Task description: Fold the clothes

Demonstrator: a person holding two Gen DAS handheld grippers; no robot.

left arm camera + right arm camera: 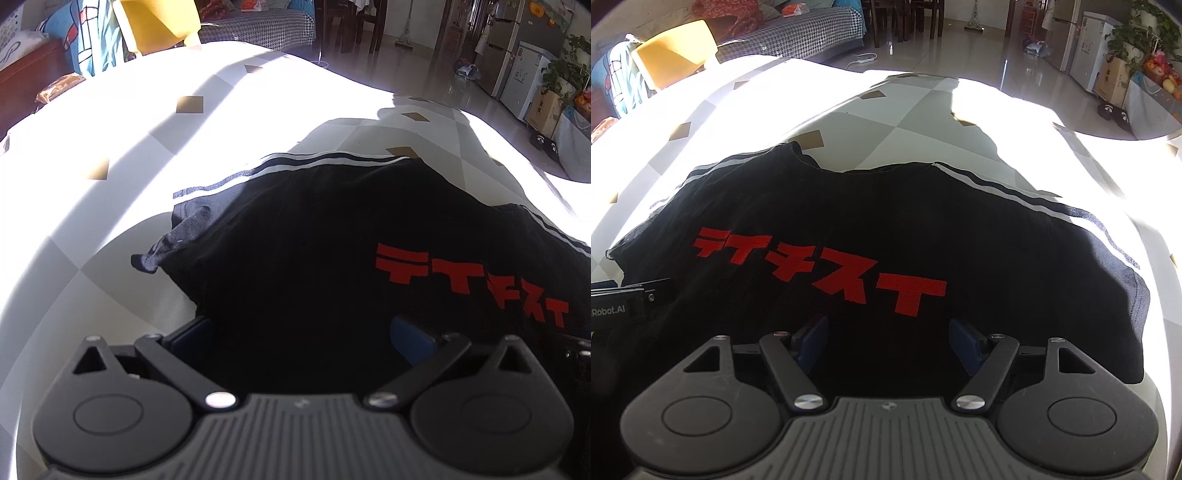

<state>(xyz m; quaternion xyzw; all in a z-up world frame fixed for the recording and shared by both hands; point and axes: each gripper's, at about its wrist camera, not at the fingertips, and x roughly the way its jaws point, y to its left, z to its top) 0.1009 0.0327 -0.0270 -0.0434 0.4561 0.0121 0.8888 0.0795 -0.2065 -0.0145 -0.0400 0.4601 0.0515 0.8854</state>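
Note:
A black T-shirt (pixel 314 229) with red characters (pixel 827 269) and white shoulder stripes lies flat on a table covered with a white and grey diamond-patterned cloth (pixel 122 140). Its collar (pixel 857 168) points away from me. In the left wrist view the shirt's left side looks folded inward, and a crumpled corner (pixel 147 258) sticks out. My left gripper (pixel 301 332) is open just over the shirt's lower left part, blue pads (pixel 410 334) wide apart. My right gripper (pixel 888 334) is open over the lower middle, below the red print. The left gripper's body (pixel 617 299) shows at the right wrist view's left edge.
Strong sunlight washes out much of the cloth (pixel 1052 122). Beyond the far table edge are a yellow box (pixel 159 22), a sofa with a houndstooth cover (pixel 798 33), dark wooden chairs (pixel 905 18), and a shiny floor with a fridge (pixel 524 74) and plants (pixel 1145 33) at the right.

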